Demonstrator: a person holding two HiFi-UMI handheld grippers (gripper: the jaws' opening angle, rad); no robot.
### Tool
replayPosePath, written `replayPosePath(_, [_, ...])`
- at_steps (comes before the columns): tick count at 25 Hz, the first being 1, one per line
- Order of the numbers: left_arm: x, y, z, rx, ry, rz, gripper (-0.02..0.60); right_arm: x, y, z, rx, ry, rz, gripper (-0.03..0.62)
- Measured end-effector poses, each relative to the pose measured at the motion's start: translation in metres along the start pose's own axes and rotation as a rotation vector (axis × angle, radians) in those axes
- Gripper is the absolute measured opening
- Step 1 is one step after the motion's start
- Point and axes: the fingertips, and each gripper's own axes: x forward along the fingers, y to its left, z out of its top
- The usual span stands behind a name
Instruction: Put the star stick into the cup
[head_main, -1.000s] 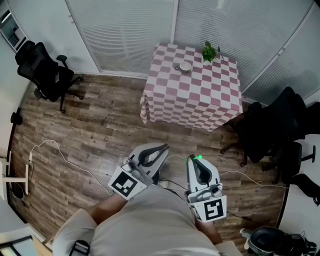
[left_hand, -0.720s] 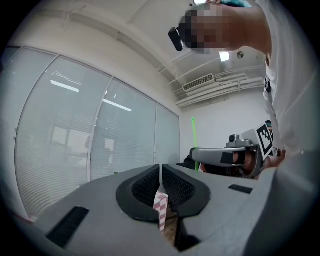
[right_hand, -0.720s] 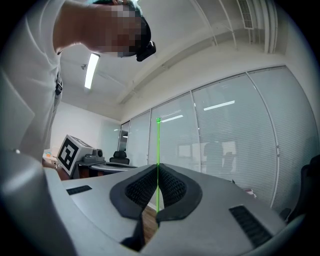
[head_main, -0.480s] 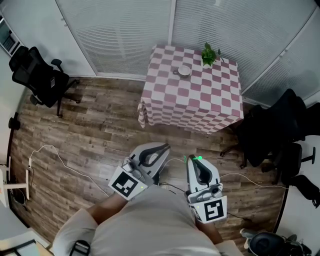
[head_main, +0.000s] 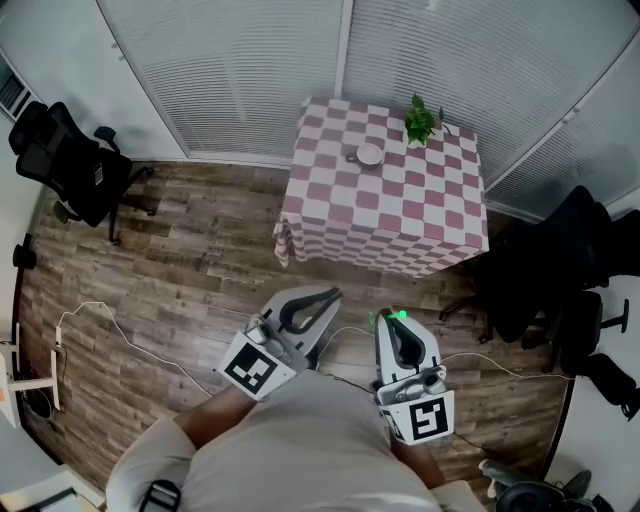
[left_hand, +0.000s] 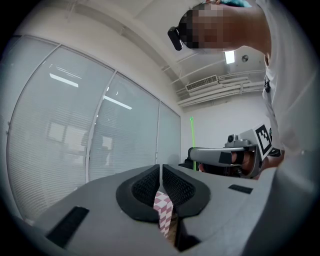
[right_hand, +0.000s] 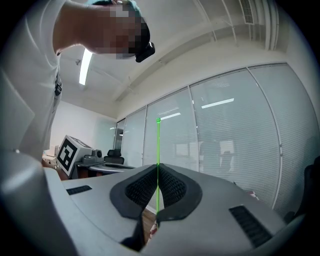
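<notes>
Plainly, the right gripper (right_hand: 158, 172) is clenched on the thin green star stick (right_hand: 158, 145): its two dark ribbed pads (right_hand: 172, 187) press together on the shaft, which stands upright out of them and ends in a small green knob whose shape is too small to make out. From the head view this gripper (head_main: 395, 330) sits low at the right, pointing away from the person's pale-shirted torso (head_main: 300, 450), with the stick's green tip (head_main: 392, 316) glowing at its front end. The left gripper (left_hand: 161, 170) has its jaws closed together with nothing between them; only a hairline slit shows, and further down the chequered cloth is seen behind them. In the head view it (head_main: 328, 296) is held just beside the right one, angled slightly towards it. Both hang above the dark wooden plank floor (head_main: 180, 270), where a thin white cable (head_main: 130, 335) trails. Well apart from the grippers stands the square table draped in a pink-and-white chequered cloth (head_main: 385, 215). The small pale round cup (head_main: 369, 154) rests near that table's far edge, and a small green potted plant (head_main: 419, 122) stands near its far right corner. A black office chair (head_main: 65, 160) stands at the left, and more black chairs (head_main: 560, 260) at the right.
</notes>
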Motion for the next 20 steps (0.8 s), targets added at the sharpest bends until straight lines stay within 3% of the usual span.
replayPosePath(20, [0.033, 0.095, -0.002, -0.028, 0.008, -0.070, 0.044, 0.101, -0.022, -0.014, -0.033, 0.033, -0.011, 0.032])
